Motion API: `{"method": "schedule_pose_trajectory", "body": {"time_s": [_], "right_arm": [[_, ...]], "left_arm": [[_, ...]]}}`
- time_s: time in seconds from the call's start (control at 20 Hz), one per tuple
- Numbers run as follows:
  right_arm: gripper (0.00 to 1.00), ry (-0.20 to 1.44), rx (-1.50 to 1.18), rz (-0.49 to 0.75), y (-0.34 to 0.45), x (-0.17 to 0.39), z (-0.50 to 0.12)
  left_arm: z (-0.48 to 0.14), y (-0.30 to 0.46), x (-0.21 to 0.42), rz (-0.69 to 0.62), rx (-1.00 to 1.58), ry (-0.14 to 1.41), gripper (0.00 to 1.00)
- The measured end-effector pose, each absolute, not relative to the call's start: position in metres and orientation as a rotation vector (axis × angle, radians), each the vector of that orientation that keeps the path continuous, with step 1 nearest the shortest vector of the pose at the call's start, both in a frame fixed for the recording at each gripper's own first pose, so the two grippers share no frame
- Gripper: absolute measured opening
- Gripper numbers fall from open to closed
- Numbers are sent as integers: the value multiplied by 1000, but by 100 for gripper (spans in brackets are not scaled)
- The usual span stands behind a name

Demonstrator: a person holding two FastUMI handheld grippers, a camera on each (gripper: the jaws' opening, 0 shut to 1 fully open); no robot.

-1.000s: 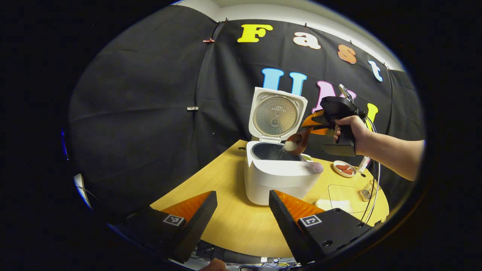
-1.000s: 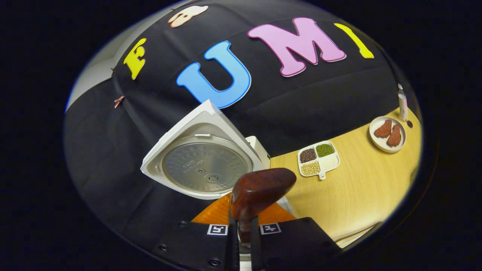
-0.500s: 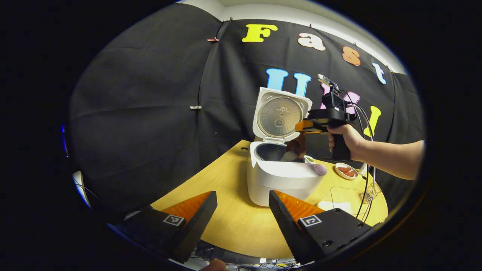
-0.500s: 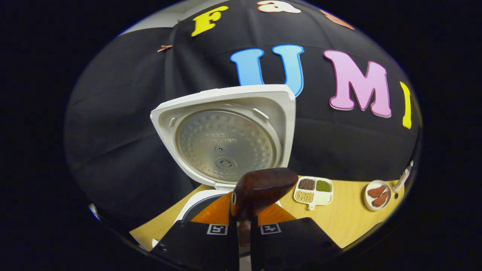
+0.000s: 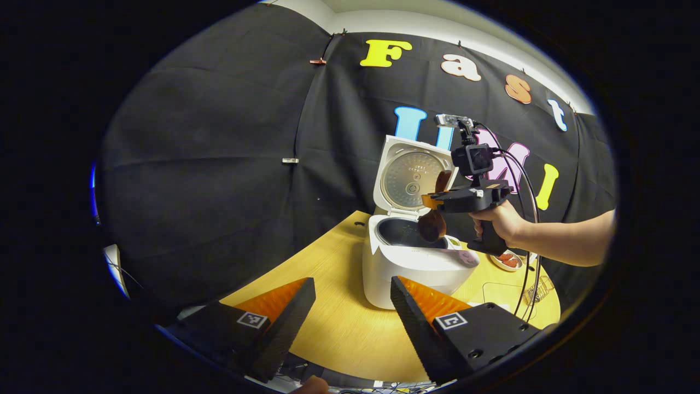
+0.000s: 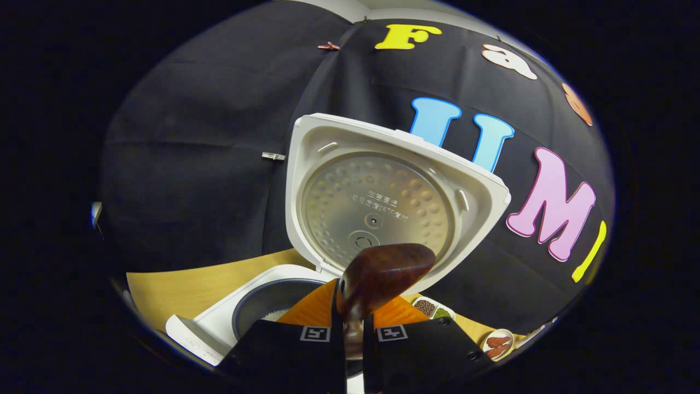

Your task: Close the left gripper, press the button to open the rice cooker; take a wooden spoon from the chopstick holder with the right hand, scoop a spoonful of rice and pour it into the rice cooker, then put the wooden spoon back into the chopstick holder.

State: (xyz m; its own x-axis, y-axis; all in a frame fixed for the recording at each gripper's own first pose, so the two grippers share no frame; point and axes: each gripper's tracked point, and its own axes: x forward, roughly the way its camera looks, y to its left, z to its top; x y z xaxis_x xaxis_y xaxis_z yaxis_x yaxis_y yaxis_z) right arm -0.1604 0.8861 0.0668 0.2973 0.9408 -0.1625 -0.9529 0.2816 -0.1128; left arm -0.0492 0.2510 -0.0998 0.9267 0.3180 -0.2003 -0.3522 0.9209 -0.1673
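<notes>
Right fingers [image 6: 367,350]: clamped from both sides on the handle of the wooden spoon, at 6 o'clock in the right gripper view.
Right gripper [image 5: 429,201]: in the left gripper view it was held level by a hand [image 5: 500,221] above the open pot, with cables hanging from its rear.
Wooden spoon [image 6: 383,273]: its dark bowl stood just ahead of the right fingers, near the middle of the right gripper view; in the left gripper view the spoon [image 5: 435,219] hung across the gripper's front with the bowl downward, over the pot opening at about 2 o'clock from centre. Whether any rice was left in the bowl could not be told.
Left fingers [image 5: 298,312]: spread well apart with nothing between them, low at 6 o'clock in the left gripper view.
Left gripper [image 5: 353,314]: hung over the near edge of the worktop, well apart from the cooker.
Rice cooker [image 5: 415,262]: white, on the worktop, straight ahead of the left gripper; its lid [image 6: 383,197] stood open and upright, with the metal inner plate facing the right gripper.
Inner pot [image 6: 273,312]: dark, at 7 o'clock from the spoon bowl, with a little white rice [image 6: 272,315] showing at the bottom.
Worktop [image 5: 339,323]: light wood, round-edged.
Divided dish [image 6: 432,309]: held brown and green grains, at 5 o'clock beyond the cooker.
Small plate [image 6: 496,343]: carried reddish pieces, farther toward 4 o'clock.
</notes>
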Motion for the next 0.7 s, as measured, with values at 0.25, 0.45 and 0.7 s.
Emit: {"method": "schedule_pose_trajectory", "body": {"time_s": [0.25,0.45,0.7], "right_arm": [[16,108,-145,1265,885,-159,74],[16,198,7,1206,868,-138,91],[16,282,165,1152,819,-101,104]], "left_arm": [[-104,250,-52,343,-189,180,96],[-109,247,-55,339,-186,191,95],[-109,246,-55,331,-118,187,96]]}}
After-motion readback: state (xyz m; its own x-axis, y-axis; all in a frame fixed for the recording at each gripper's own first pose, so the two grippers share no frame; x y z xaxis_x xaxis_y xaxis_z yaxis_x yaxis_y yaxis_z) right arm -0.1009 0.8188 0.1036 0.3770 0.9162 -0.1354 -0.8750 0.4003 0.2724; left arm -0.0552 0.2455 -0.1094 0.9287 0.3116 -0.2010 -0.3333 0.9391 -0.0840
